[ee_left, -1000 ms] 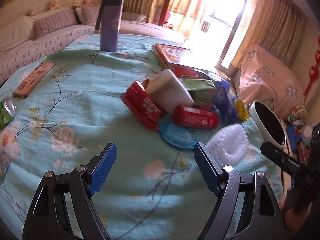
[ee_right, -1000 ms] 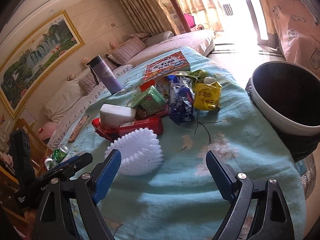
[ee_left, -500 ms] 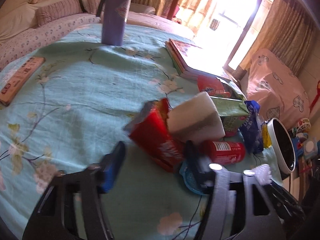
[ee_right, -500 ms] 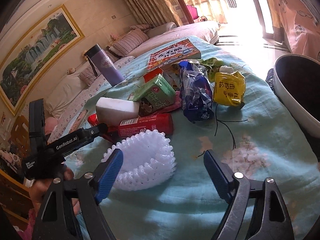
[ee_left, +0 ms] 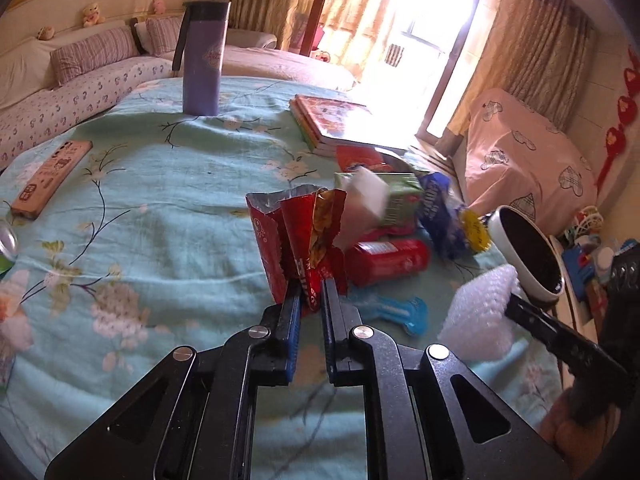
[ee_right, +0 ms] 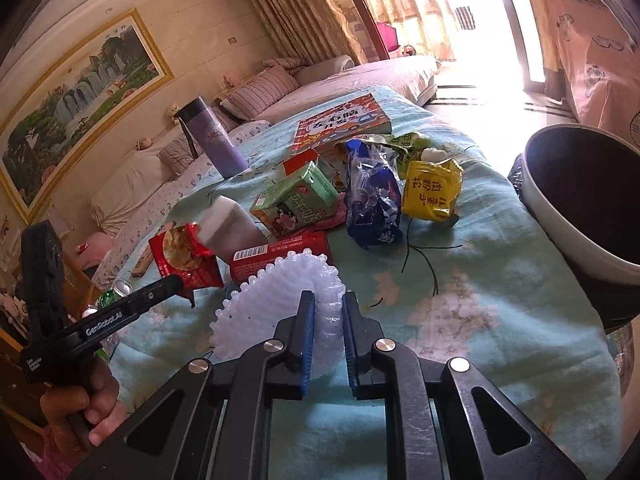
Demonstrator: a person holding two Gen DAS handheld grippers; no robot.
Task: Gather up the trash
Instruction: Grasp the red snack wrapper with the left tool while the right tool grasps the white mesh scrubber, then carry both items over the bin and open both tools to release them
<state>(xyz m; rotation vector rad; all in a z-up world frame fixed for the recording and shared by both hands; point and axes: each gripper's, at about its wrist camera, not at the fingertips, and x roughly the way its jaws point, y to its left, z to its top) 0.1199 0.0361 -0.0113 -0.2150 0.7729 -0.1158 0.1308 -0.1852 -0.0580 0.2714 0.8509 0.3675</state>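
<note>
A: So, from the left wrist view, which step was in hand?

B: The pick-up, I'd judge. The left gripper (ee_left: 310, 294) was clamped on the bottom edge of a red snack bag (ee_left: 298, 236), which stood torn open at the top, crinkly foil with a silver lining. The rest of the litter lay just behind it on the flowered blue cloth (ee_left: 160, 220): a red can (ee_left: 386, 258) on its side, a green carton (ee_left: 400, 200), a blue wrapper (ee_left: 436, 210). The bin (ee_left: 528, 256), round with a pale rim and dark inside, sat off the table's right edge.

A: And the right wrist view?

B: The right gripper (ee_right: 325, 308) was pinched onto a white foam net (ee_right: 280, 300), soft, ribbed and scalloped at the rim, raised a little off the cloth as far as I could tell. The bin (ee_right: 560, 216) was near, on the right. A yellow packet (ee_right: 430, 192) lay near the cloth's edge on the bin's side.

A: What did the next move call for?

B: Carrying both pieces over the bin's mouth and letting go there. Both were light and floppy, so in my view the grips needed to hold until well past the rim; the foam could spring out, the foil could slide.
</note>
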